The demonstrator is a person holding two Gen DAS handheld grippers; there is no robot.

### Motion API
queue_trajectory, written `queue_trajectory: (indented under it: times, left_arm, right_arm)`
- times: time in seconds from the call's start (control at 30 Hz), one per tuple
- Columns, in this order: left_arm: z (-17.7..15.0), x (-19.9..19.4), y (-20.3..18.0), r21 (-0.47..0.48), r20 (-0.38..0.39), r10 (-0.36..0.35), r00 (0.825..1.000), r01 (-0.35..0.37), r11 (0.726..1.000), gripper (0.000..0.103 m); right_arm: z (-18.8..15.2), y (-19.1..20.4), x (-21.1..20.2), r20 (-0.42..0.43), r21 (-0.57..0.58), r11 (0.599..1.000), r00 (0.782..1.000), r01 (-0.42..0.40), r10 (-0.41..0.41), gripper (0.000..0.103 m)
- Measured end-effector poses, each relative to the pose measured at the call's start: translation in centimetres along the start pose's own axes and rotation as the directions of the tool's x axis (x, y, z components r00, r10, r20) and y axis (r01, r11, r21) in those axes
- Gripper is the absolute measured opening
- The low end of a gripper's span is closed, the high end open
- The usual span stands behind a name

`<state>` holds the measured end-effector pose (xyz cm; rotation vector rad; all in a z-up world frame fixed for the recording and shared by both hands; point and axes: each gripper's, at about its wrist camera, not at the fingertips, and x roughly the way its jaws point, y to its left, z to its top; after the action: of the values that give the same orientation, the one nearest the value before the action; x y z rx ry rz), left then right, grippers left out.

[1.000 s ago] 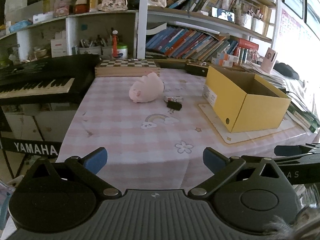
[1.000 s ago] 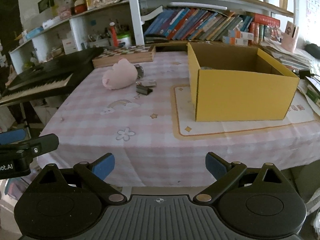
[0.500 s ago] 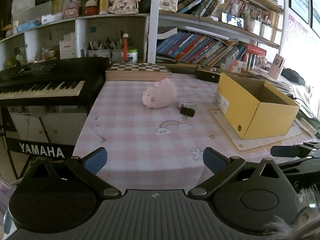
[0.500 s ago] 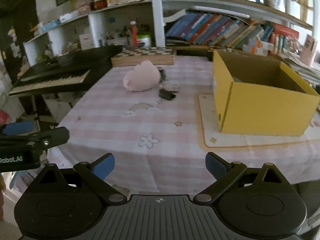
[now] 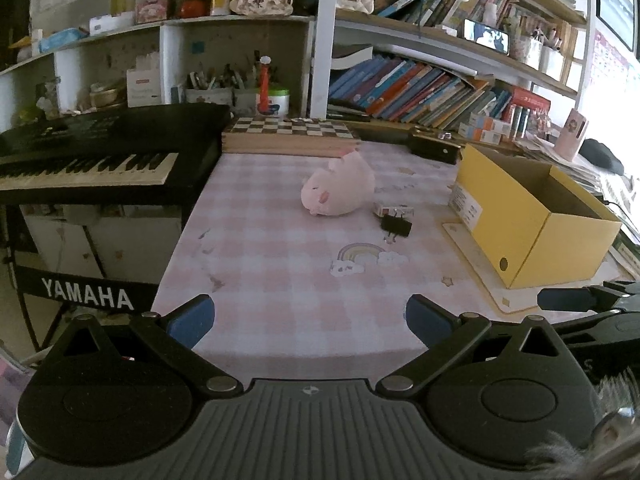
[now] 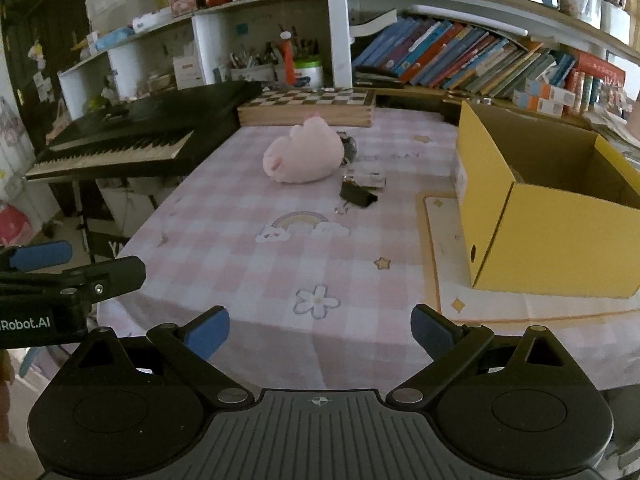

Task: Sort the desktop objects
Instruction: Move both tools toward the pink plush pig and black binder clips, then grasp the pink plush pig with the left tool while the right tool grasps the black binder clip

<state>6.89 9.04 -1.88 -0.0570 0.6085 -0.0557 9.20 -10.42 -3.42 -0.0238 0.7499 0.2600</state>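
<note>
The sorting had not begun in earnest: nothing was gripped, and the loose items lay on the pink checked tablecloth [image 5: 280, 264] outside the open yellow cardboard box [image 6: 552, 240]. This looked like the approach step. The soft pink plush pig [image 5: 340, 192] lay on its side to the left of the box, well apart from it. The black metal binder clip [image 5: 396, 225] sat between the pig and the box, just beside the pig, with a small white labelled packet [image 5: 394, 211] touching or almost touching the clip on its far side. A small dark round object [image 6: 349, 146] showed behind the pig in the right wrist view; what it was could not be told.

The left gripper [image 5: 310, 318] hovered level over the table's near edge, left of the box, its blue-padded fingers spread wide on nothing. The right gripper [image 6: 320, 330] hung beside it, nearer the box, likewise spread wide and empty, pointed at the table's middle.

The next move would likely call for one gripper to reach forward to the pig or clip, lower around it, close, and carry it over the box's wall.
</note>
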Motion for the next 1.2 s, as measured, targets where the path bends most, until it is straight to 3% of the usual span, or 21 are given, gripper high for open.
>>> queue_trajectory:
  times: [0.73, 1.2]
  left_arm:
    - [6.3, 9.2, -1.2, 0.009, -0.044, 0.011, 0.999, -0.01, 1.0, 0.103]
    - [12.0, 14.9, -2.1, 0.01, -0.007, 0.019, 1.0, -0.019, 1.0, 0.103]
  right_arm:
    - [5.6, -3.0, 8.0, -0.065, -0.037, 0.998, 0.997, -0.044, 0.041, 0.099]
    - [8.9, -4.3, 12.7, -0.093, -0.05, 0.994, 0.991, -0.096, 0.091, 0.098]
